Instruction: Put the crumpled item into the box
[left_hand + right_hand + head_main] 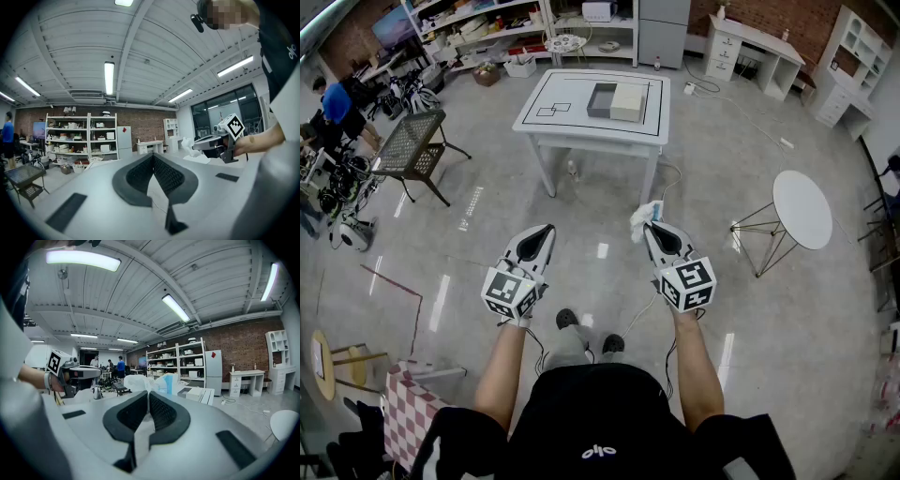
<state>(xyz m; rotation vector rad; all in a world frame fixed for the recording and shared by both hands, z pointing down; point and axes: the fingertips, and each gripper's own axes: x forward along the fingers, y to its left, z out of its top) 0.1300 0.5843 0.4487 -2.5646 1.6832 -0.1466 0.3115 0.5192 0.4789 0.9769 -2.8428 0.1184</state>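
My right gripper (652,228) is clenched on the crumpled item (645,217), a white wad with a pale blue patch that bulges out past the jaw tips. In the right gripper view the wad fills the space just beyond the closed jaws. My left gripper (546,231) has its jaws pressed together with nothing between them, and it hangs level with the right one, at its 9 o'clock.

So the pick-up part looks done: the item is off whatever it lay on and is held in the air in front of me. The rest is open. The box (602,100), a grey open one, sits on the white surface (572,120) at my 12 o'clock, well apart from where I stand, with bare floor (600,197) between us. A cream block (628,101) touches the box at its 3 o'clock; I cannot tell whether it is a lid or a second box.

I judge that what is left is the walk to the surface, bringing the right gripper over the grey box's open top, and letting the wad go. Nothing shows inside the box from here.
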